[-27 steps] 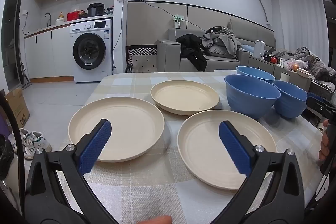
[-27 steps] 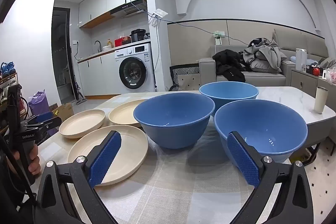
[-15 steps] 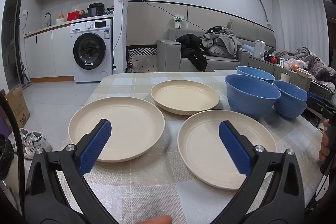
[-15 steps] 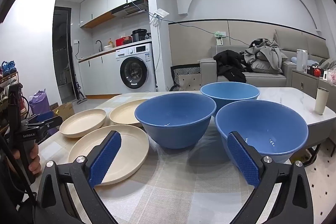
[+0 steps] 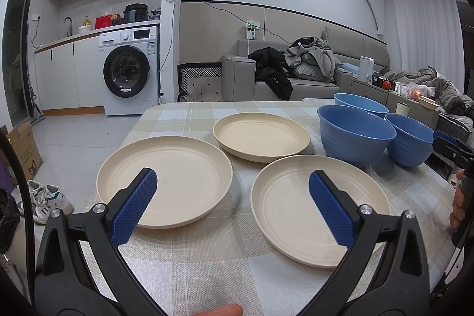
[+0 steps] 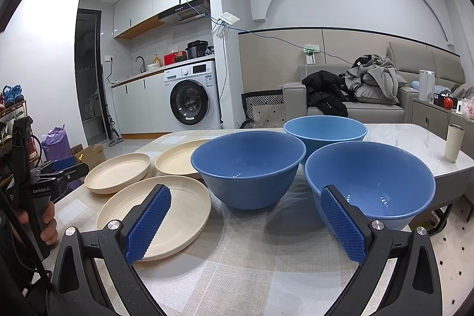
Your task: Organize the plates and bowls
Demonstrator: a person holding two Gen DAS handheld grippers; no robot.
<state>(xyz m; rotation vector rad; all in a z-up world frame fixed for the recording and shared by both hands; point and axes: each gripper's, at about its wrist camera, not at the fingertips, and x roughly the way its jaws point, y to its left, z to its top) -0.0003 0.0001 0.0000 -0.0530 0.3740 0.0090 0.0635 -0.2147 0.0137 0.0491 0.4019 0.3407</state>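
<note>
Three cream plates lie on the checked tablecloth: a left plate [image 5: 177, 173], a far plate [image 5: 260, 135] and a near right plate [image 5: 296, 203]. Three blue bowls stand to their right: a middle bowl [image 5: 352, 135], a far bowl [image 5: 360, 105] and a right bowl [image 5: 410, 138]. My left gripper [image 5: 234, 206] is open and empty, hovering near the front edges of the two near plates. My right gripper [image 6: 246, 221] is open and empty, in front of the middle bowl [image 6: 248, 168] and the near bowl [image 6: 373, 179].
A white cup [image 6: 453, 142] stands on the marble table end at the right. A sofa with clothes [image 5: 296, 67] and a washing machine [image 5: 127, 76] are beyond the table. The left gripper also shows at the left edge of the right wrist view [image 6: 56, 168].
</note>
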